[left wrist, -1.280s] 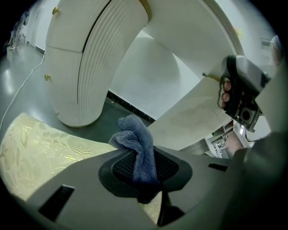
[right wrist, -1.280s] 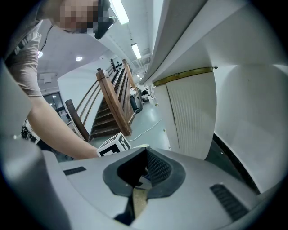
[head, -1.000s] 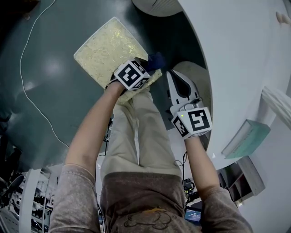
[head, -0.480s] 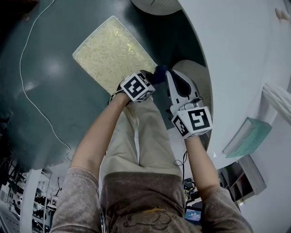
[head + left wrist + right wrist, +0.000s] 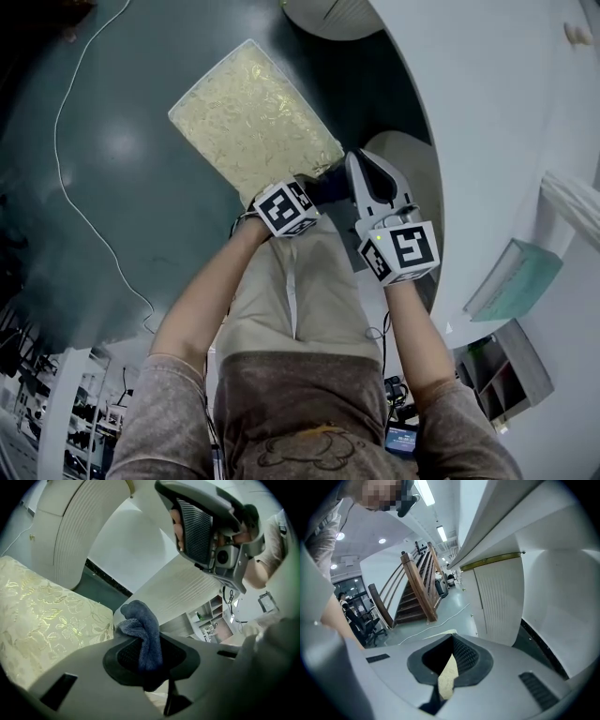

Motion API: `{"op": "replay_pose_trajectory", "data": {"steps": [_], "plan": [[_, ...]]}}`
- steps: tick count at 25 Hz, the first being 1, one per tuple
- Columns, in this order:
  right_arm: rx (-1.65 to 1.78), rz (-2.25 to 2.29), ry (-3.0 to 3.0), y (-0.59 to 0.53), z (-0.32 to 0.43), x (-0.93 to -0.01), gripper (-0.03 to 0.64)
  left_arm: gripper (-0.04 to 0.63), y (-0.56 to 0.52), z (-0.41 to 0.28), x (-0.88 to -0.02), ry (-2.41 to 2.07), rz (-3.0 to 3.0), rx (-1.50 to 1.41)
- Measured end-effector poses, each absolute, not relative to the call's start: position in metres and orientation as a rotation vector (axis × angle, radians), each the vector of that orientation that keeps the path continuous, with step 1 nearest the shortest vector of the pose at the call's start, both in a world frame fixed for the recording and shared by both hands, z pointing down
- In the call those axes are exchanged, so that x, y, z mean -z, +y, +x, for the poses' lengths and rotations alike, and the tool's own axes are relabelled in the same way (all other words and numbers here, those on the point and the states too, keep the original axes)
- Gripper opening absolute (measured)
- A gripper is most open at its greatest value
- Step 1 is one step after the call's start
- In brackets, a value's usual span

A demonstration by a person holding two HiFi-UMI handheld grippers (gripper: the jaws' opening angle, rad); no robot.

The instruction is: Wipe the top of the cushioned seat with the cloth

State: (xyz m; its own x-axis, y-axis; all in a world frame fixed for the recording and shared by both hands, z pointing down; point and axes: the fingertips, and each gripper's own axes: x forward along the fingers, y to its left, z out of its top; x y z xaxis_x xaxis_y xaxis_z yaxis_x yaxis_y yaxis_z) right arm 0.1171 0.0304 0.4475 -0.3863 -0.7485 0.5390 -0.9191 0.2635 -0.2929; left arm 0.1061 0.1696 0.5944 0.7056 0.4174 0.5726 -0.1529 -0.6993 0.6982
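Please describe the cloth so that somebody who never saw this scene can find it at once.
Find the big pale-gold floral seat. At its corner nearest the person, the left gripper is shut on the cloth. It is a small, fluffy, dark blue wad, unlike the smooth pale plastic and gold fabric around it.

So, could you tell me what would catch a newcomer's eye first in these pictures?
Probably the cream cushioned seat with its gold floral pattern, bright against the dark floor in the head view's upper middle. Next, the blue cloth pinched in the left gripper at the seat's near corner, with the right gripper close beside it.
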Motion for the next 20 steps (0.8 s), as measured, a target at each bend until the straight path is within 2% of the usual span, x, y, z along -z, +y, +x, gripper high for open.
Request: {"op": "replay_pose_trajectory", "data": {"steps": [8, 14, 20], "plan": [[-0.784, 1.475, -2.320, 0.029, 0.085, -0.396, 0.003, 0.091, 0.143, 0.047, -0.511, -0.098, 2.202, -0.816], [-0.746, 1.493, -2.366, 0.022, 0.066, -0.319, 0.003, 0.091, 0.087, -0.009, -0.396, -0.432, 2.291, -0.652], [-0.661, 1.529, -2.444, 0.009, 0.062, -0.221, 0.003, 0.091, 0.025, -0.030, -0.263, -0.624, 2.420, -0.496]]}}
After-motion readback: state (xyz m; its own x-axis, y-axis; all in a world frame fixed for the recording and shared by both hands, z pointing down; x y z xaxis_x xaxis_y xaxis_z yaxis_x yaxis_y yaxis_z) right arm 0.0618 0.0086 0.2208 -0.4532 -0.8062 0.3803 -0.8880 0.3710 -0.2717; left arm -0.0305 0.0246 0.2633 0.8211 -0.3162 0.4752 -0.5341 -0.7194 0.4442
